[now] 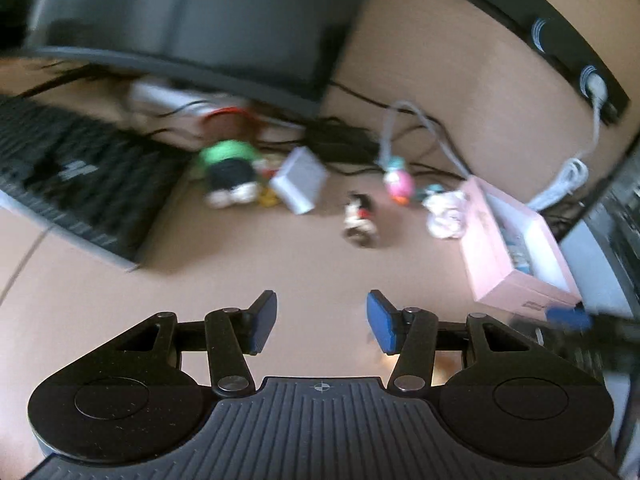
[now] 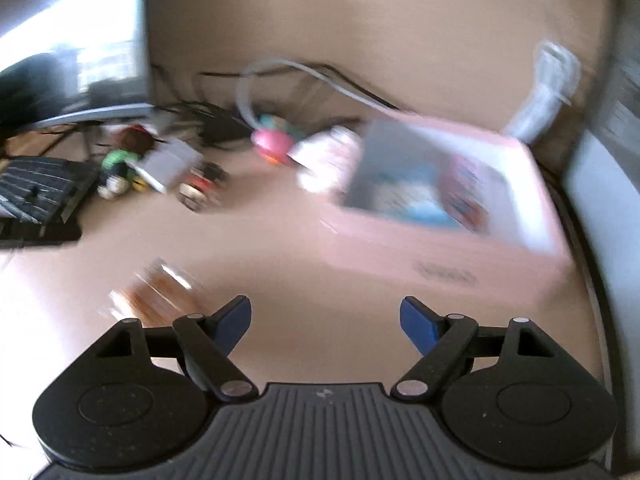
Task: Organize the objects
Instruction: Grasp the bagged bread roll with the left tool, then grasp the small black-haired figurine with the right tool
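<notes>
An open pink box [image 1: 516, 248] [image 2: 460, 208] stands on the tan desk at the right, with printed items inside. Beyond it lie small toys: a green and black figure [image 1: 230, 172] [image 2: 116, 168], a small white box [image 1: 300, 180] [image 2: 170, 166], a red and black figure [image 1: 360, 216] [image 2: 202, 186], a pink egg-shaped toy [image 1: 398, 184] [image 2: 272, 142] and a white-pink bundle [image 1: 446, 212] [image 2: 324, 160]. My left gripper [image 1: 322, 312] is open over bare desk, short of the toys. Near the box's front, my right gripper [image 2: 326, 320] is open and holds nothing. A blurred brown object [image 2: 160, 284] lies by its left finger.
A black keyboard [image 1: 80, 184] [image 2: 36, 196] and a monitor [image 1: 200, 20] fill the left. Dark and white cables [image 1: 420, 120] trail behind the toys. A black power strip [image 1: 540, 36] runs along the wall. A grey unit [image 2: 600, 200] borders the right edge.
</notes>
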`<state>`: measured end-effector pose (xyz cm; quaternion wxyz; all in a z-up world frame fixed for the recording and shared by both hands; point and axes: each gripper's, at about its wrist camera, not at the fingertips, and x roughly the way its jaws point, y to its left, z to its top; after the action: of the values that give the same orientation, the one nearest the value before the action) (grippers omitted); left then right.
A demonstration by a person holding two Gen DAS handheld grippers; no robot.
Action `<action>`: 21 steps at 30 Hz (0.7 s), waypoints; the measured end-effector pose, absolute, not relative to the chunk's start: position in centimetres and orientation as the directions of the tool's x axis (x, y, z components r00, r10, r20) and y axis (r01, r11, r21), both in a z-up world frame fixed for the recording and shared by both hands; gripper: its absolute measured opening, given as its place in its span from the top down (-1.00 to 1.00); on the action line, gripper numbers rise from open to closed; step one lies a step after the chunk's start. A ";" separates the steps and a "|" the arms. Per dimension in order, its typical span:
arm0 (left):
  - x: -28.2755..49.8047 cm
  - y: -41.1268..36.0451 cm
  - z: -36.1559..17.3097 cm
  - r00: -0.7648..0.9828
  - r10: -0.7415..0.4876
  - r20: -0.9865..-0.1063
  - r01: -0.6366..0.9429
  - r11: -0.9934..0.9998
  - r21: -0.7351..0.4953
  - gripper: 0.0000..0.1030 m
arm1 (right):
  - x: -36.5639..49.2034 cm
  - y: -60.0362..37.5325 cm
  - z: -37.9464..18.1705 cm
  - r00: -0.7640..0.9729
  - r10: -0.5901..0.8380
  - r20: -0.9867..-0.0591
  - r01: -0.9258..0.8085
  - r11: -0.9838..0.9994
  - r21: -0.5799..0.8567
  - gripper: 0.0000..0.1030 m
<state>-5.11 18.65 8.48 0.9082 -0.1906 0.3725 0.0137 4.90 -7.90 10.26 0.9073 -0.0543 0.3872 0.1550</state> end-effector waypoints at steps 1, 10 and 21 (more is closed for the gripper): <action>-5.9 19.3 8.5 0.719 -0.114 -0.686 -0.184 0.920 -0.346 -0.05 | 5.8 -6.7 10.5 0.649 0.260 -0.715 -0.352 0.936 0.021 -0.60; -11.1 22.7 7.2 0.670 -0.112 -0.734 -0.271 0.883 -0.383 -0.05 | 17.3 4.8 9.2 0.526 0.317 -0.789 -0.389 0.915 0.109 -0.59; -12.6 23.6 7.1 0.640 -0.141 -0.755 -0.278 0.874 -0.399 -0.05 | 21.1 8.4 5.3 0.471 0.222 -0.854 -0.408 0.913 0.012 0.40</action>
<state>-12.64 23.59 7.09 0.8709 -0.2482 0.4223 0.0394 21.10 8.38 5.30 0.8522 -0.0970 0.4797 0.1848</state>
